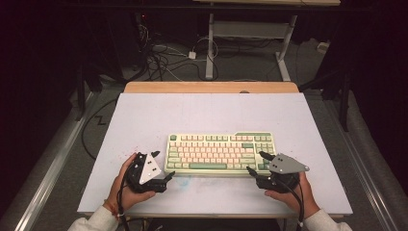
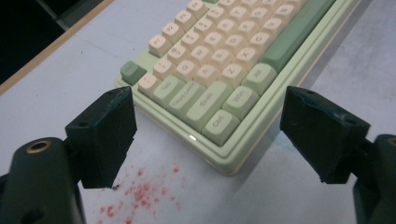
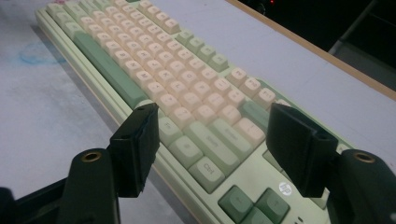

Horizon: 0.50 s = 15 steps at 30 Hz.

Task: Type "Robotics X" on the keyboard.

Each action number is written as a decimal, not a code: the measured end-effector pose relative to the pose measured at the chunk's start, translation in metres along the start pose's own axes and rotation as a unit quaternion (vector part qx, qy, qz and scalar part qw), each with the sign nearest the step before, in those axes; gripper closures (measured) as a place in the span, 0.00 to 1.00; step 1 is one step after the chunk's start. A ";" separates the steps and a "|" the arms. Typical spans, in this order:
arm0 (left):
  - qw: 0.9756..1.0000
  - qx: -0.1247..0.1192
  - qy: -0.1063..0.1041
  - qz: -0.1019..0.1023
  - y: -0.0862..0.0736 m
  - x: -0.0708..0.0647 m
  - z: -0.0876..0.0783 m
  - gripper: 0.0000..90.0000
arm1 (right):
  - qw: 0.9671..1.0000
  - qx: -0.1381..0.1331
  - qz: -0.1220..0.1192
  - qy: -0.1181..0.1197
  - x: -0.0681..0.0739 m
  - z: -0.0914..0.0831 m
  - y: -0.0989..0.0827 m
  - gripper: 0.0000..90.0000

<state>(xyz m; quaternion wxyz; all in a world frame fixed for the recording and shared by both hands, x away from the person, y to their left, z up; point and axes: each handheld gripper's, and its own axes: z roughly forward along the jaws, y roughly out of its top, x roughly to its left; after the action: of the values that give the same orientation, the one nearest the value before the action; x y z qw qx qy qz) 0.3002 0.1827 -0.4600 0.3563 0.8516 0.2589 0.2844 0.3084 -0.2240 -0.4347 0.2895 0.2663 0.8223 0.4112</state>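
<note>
High view: keyboard [image 1: 220, 153], pale green case w/ cream and green keys, is lying flat on the grey worktop [image 1: 207, 110], near the front edge, roughly centred. Left hand-held gripper [image 1: 163, 167] is sitting just beside the kbd's left end; jaws are standing apart w/ nothing between them. Right hand-held gripper [image 1: 257, 162] is reaching over the kbd's right front corner, its grey plate on top. Key legends are too small to read here. Forearms are getting cut off at the bottom edge.

Left gripper view: the left hand-held gripper's jaws are standing wide open, empty, framing the kbd's near corner w/o touching it. Legible caps: Ctrl [image 2: 218, 122], Shift, Win, Alt, Tab; Caps Lock is only half readable. Red specks [image 2: 140, 196] are dotting the worktop just in front of the kbd. Far end of the kbd is running out of frame.

Right gripper view: the right hand-held gripper's jaws are standing apart over the kbd's corner, one each side of the Ctrl [image 3: 206, 167] and Shift keys; can't tell whether the pads are touching the case. HP logo [image 3: 285, 188] is showing on the case near the arrow keys. Farther legends are blurring out. Faint blue mark [image 3: 35, 53] is showing on the worktop.
</note>
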 end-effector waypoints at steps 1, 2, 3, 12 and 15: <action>1.000 0.003 0.000 -0.003 -0.002 0.000 -0.001 0.19 | 1.000 -0.003 0.000 0.002 0.000 0.001 0.001 0.48; 1.000 0.005 -0.001 -0.007 -0.005 0.000 -0.001 0.19 | 1.000 -0.003 0.000 0.005 -0.001 0.002 0.003 0.51; 1.000 0.008 -0.001 -0.007 -0.007 0.000 -0.002 0.19 | 1.000 -0.003 0.001 0.006 -0.001 0.003 0.006 0.55; 1.000 0.017 -0.003 -0.016 -0.013 -0.001 -0.004 0.19 | 0.999 0.030 0.003 0.041 -0.003 0.030 0.026 0.91; 1.000 0.021 -0.005 -0.015 -0.013 -0.001 -0.003 0.19 | 0.998 0.041 -0.001 0.048 -0.002 0.042 0.034 0.97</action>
<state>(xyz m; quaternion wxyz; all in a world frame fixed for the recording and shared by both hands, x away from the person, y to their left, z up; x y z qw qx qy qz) 0.2947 0.1918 -0.4687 0.3441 0.8563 0.2754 0.2692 0.3462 -0.1854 -0.4267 0.2386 0.2574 0.8517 0.3891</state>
